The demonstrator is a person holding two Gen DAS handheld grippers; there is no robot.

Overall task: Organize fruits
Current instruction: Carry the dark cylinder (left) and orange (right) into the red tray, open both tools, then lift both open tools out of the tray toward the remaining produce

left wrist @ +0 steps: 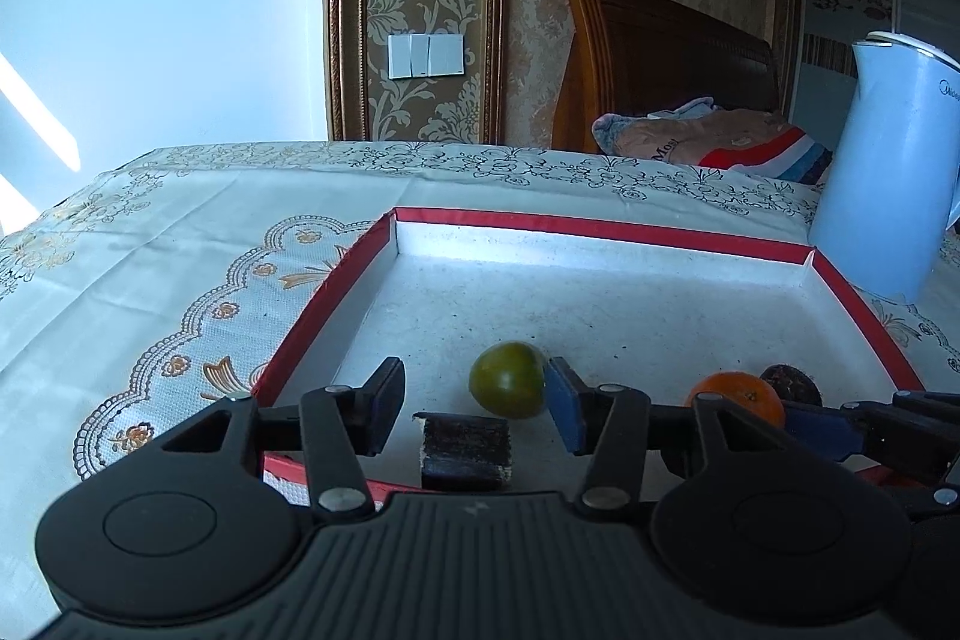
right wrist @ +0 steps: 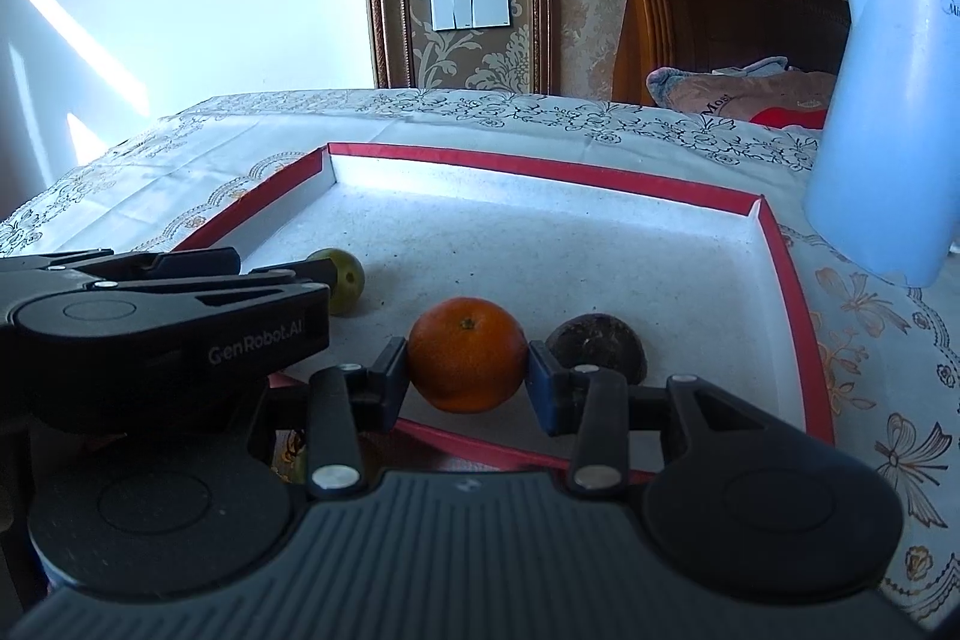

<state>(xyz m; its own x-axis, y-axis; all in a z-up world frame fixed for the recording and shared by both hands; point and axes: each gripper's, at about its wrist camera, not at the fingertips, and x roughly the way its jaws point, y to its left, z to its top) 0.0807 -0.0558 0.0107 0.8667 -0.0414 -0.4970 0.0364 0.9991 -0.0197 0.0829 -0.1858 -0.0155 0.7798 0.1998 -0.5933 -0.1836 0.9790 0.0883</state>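
A red-rimmed tray (left wrist: 600,226) with a white floor lies on the table and also shows in the right wrist view (right wrist: 540,169). A green fruit (left wrist: 507,379) rests in it, touching the right finger of my left gripper (left wrist: 474,400), whose jaws stand wide open. My right gripper (right wrist: 468,376) is shut on an orange (right wrist: 467,361), which also shows in the left wrist view (left wrist: 741,397). A dark brown fruit (right wrist: 597,343) lies just right of the orange. The green fruit shows partly behind the left gripper in the right wrist view (right wrist: 345,274).
A white electric kettle (left wrist: 888,166) stands on the cloth by the tray's far right corner. A floral tablecloth (left wrist: 180,250) covers the table. A dark block (left wrist: 465,451) sits at the tray's near edge. A wooden headboard and pillows are behind.
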